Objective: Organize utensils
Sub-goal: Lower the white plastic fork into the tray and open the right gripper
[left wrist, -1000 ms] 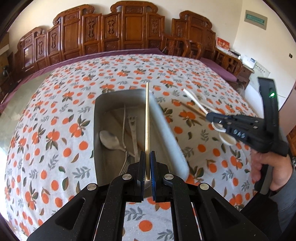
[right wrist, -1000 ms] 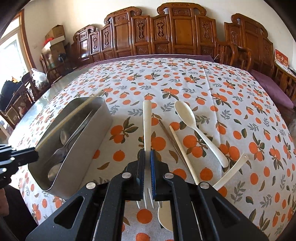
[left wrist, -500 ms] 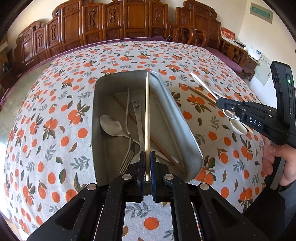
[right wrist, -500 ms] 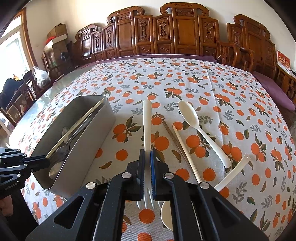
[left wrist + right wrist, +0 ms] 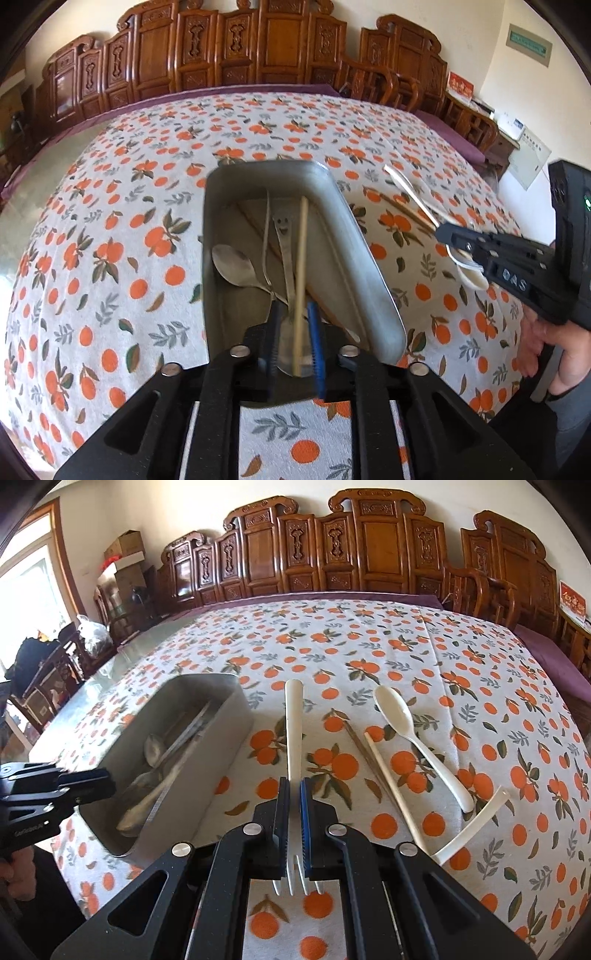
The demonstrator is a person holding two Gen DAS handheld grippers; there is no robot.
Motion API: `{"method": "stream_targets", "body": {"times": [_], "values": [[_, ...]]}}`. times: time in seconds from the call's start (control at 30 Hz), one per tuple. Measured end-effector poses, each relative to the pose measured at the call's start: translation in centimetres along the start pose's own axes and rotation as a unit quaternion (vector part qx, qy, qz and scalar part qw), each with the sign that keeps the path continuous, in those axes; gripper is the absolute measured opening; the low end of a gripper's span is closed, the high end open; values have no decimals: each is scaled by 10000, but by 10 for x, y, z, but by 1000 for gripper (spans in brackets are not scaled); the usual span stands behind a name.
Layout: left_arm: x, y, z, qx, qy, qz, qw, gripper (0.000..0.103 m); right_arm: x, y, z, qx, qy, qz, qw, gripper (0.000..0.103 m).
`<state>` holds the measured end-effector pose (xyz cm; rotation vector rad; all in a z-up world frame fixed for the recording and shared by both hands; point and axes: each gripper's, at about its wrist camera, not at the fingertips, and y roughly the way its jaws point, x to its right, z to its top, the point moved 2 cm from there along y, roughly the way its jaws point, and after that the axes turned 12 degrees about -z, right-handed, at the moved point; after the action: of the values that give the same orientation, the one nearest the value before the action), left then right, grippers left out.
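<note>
A metal tray [image 5: 354,236] holds metal spoons, forks and chopsticks. My left gripper [image 5: 293,334] is open over the tray's near end, and a pale wooden chopstick [image 5: 301,266] lies loose between its fingers, resting in the tray. In the right wrist view, my right gripper [image 5: 294,808] is shut on a white plastic fork [image 5: 293,731], held above the cloth to the right of the tray [image 5: 221,746]. The right gripper also shows in the left wrist view [image 5: 458,238].
On the orange-print tablecloth right of the fork lie a white spoon [image 5: 417,738], a white chopstick [image 5: 393,786], a brown chopstick [image 5: 364,753] and another white utensil handle [image 5: 472,821]. Carved wooden chairs [image 5: 332,546] line the table's far side.
My left gripper has opened and let go of the wooden chopstick, which dropped into the tray. The right gripper holds the fork almost still.
</note>
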<state>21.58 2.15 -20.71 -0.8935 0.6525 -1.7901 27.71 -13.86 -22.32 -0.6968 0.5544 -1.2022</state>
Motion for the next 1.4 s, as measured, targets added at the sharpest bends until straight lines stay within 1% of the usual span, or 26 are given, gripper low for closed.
{"method": "stream_targets", "body": {"times": [0.27, 0.5, 0.73, 0.87, 1.17, 1.3, 1.4], "values": [[-13, -12, 8, 278, -118, 112, 9995, 16, -33, -24, 5, 205, -113, 416, 9989, 7], [-24, -21, 13, 431, -192, 231, 9986, 16, -65, -28, 11, 217, -157, 741, 9969, 7], [-34, -29, 17, 548, -289, 302, 9976, 16, -89, -16, 20, 127, -215, 809, 9964, 7], [-39, -31, 18, 566, -340, 344, 9972, 16, -104, -1, 22, -5, -233, 813, 9964, 7], [-42, -32, 17, 577, -377, 364, 9970, 16, -116, 21, 29, -122, -76, 846, 9963, 7], [-43, -31, 17, 564, -386, 355, 9970, 16, -118, 29, 30, -200, -32, 952, 9953, 8], [-44, -30, 17, 557, -389, 347, 9971, 16, -117, 29, 27, -126, -121, 890, 9959, 9]]}}
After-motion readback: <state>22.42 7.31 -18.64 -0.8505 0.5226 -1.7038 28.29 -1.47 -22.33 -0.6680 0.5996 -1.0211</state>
